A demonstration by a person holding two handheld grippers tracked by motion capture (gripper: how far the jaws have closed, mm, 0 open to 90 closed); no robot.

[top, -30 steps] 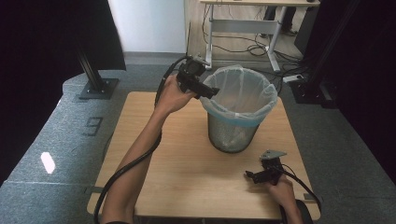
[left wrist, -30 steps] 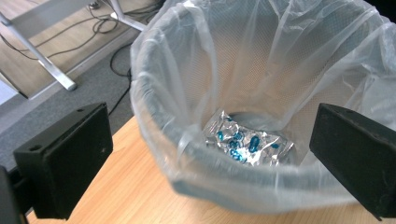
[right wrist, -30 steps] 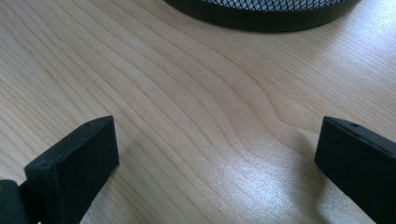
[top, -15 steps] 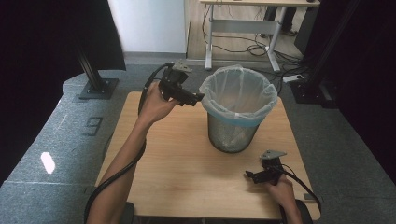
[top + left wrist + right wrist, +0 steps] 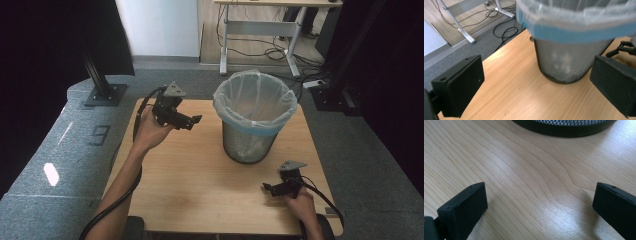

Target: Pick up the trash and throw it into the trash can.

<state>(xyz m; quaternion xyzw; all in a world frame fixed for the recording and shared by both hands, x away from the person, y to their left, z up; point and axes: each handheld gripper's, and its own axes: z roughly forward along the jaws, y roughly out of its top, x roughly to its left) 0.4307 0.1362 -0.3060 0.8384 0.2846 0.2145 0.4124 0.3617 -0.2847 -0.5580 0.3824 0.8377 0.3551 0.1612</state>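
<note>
I'm holding the left gripper [image 5: 192, 120] raised over the wooden table [image 5: 200, 180], jaws wide apart, aiming at the mesh bin [image 5: 250, 142] with its plastic liner [image 5: 255, 100]; right gripper [image 5: 270, 188] is sitting low near the bin's base, jaws also spread, gripping nothing

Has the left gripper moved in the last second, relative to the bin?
Yes. The left gripper has drawn back leftward from the rim of the bin, now apart from it over the table.
</note>
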